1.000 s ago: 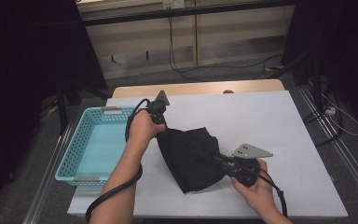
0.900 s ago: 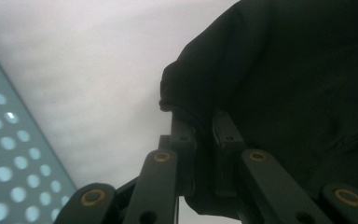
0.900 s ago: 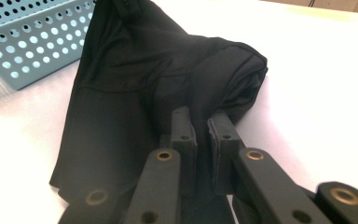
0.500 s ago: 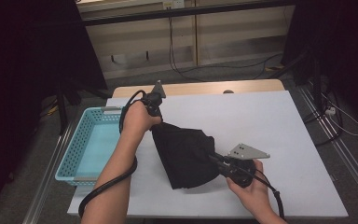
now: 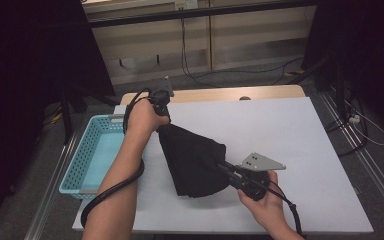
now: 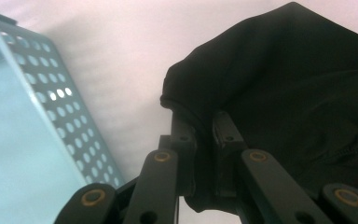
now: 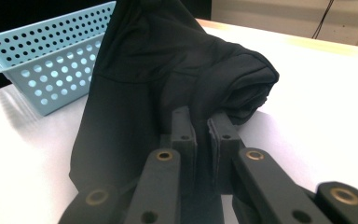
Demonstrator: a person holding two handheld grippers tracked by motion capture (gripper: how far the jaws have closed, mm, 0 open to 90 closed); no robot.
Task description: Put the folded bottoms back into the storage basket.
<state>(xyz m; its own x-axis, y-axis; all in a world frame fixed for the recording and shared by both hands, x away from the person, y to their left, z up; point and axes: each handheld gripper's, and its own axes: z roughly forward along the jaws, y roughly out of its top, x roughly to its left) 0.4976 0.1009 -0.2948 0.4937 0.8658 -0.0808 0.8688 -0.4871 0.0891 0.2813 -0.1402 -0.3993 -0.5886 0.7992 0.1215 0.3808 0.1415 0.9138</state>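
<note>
One big white table [image 5: 290, 145] takes up most of the scene, with a strip of bare wood showing along its far edge. Next down in size is the black garment [image 5: 192, 160], sitting left of the table's middle, stretched between the two grippers with its far-left end lifted up and its lower folds bunched on the tabletop nearer the person. In the left gripper view the cloth [image 6: 289, 93] drapes over the jaws in a rounded fold, and in the right gripper view it [image 7: 168, 70] rises toward the basket like a little tent. The light blue perforated basket [image 5: 87, 160] sits at the table's left edge, just beside the garment but not touching it as far as I can tell. The left gripper [image 5: 161, 111] is held at the far-left end, jaws pinched together on a fold of the fabric. The right gripper [image 5: 228, 170] is at the near-right, jaws likewise clamped on the cloth's edge.
</note>
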